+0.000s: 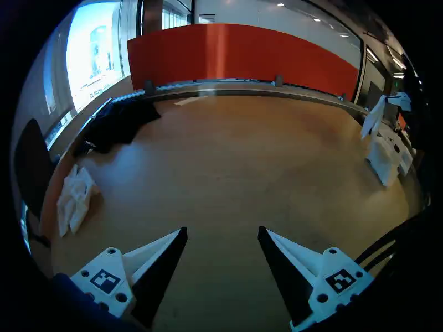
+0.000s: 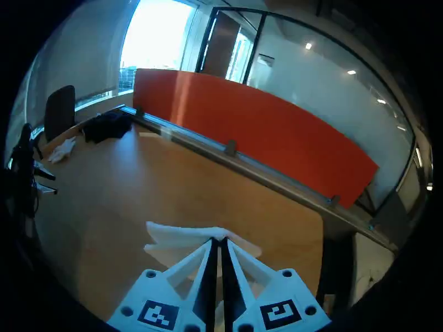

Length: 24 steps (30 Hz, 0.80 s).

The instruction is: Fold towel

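Wide bare table [image 1: 232, 166] open ahead of left gripper [image 1: 222, 229], dark cloth [image 1: 119, 124] in far-left corner, white cloth [image 1: 75, 199] at left edge, white pile [image 1: 385, 157] at right edge, orange divider [image 1: 243, 55] walled off far side, chair [image 1: 30, 166] stood past left edge, towel [image 2: 171, 232] bunched at right gripper [image 2: 219, 240] tips.

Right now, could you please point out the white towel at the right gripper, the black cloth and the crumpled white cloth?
white towel [image 2: 177, 232], right gripper view, on its folded top layer.
black cloth [image 1: 119, 124], left gripper view, on its middle.
crumpled white cloth [image 1: 75, 199], left gripper view, on its middle.
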Each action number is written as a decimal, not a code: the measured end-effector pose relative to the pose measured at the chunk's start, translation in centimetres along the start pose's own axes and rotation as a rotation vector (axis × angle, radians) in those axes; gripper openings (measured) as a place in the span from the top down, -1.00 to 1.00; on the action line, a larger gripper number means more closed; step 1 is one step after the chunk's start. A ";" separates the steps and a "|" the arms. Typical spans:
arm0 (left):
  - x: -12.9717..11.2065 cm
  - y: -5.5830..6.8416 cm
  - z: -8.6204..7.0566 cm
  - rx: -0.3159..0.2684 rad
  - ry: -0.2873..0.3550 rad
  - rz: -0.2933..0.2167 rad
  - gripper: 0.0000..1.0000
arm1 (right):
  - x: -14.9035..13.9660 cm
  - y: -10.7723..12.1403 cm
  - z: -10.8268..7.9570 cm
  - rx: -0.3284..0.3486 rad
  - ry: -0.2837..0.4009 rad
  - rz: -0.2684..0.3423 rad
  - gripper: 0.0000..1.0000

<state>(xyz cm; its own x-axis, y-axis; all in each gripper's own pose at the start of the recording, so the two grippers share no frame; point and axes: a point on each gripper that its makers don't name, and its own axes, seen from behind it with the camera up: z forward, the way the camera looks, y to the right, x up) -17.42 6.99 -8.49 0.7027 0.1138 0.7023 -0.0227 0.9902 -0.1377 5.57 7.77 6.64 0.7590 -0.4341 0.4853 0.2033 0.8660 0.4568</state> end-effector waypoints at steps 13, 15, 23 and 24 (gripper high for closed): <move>0.7 0.6 0.3 -0.002 0.002 0.009 -0.90 | -0.3 6.7 -0.5 -0.079 -0.033 0.017 0.90; 0.8 0.7 0.3 -0.003 0.002 0.010 -0.90 | -0.5 7.5 -0.5 -0.087 -0.039 0.023 0.90; 1.1 1.2 0.3 -0.008 0.003 0.022 -0.90 | -1.4 8.7 -0.9 -0.106 -0.051 0.034 0.90; 1.1 1.2 0.4 -0.009 0.003 0.024 -0.90 | -1.5 8.8 -1.0 -0.108 -0.052 0.035 0.90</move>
<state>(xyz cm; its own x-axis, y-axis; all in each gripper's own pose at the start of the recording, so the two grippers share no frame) -16.90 8.35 -7.61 0.7043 0.1373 0.6965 -0.0333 0.9864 -0.1608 6.81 16.27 9.19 0.7346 -0.4125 0.5387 0.2444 0.9015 0.3570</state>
